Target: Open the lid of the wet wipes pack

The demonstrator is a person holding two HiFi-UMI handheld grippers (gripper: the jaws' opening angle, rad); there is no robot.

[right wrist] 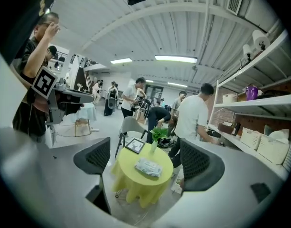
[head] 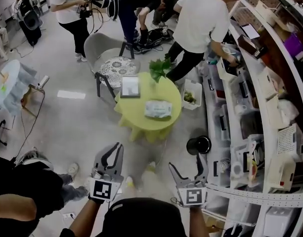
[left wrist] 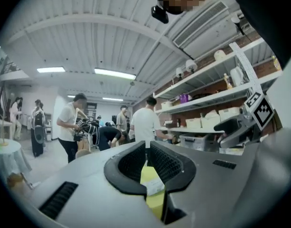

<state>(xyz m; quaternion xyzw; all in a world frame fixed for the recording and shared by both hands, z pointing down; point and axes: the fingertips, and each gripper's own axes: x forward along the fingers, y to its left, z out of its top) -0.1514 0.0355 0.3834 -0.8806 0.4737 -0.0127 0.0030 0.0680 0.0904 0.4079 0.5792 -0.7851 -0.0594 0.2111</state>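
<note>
The wet wipes pack (head: 157, 109) lies flat on a small round table with a yellow-green cloth (head: 136, 115), some way ahead of both grippers. Beside it stand a framed picture (head: 130, 86) and a green plant in a vase (head: 160, 68). My left gripper (head: 117, 147) is held low over the floor, its jaws together with nothing in them; through the slit between them (left wrist: 147, 148) I see a strip of the table and the pack (left wrist: 154, 186). My right gripper (head: 187, 163) stands open and empty (right wrist: 147, 160), framing the pack (right wrist: 148, 167) far off.
A grey chair (head: 99, 46) stands behind the table, with several people bent over gear beyond it. Shelves with bins (head: 250, 132) run along the right. A black round object (head: 199, 144) and a white bin (head: 191, 95) sit on the floor right of the table.
</note>
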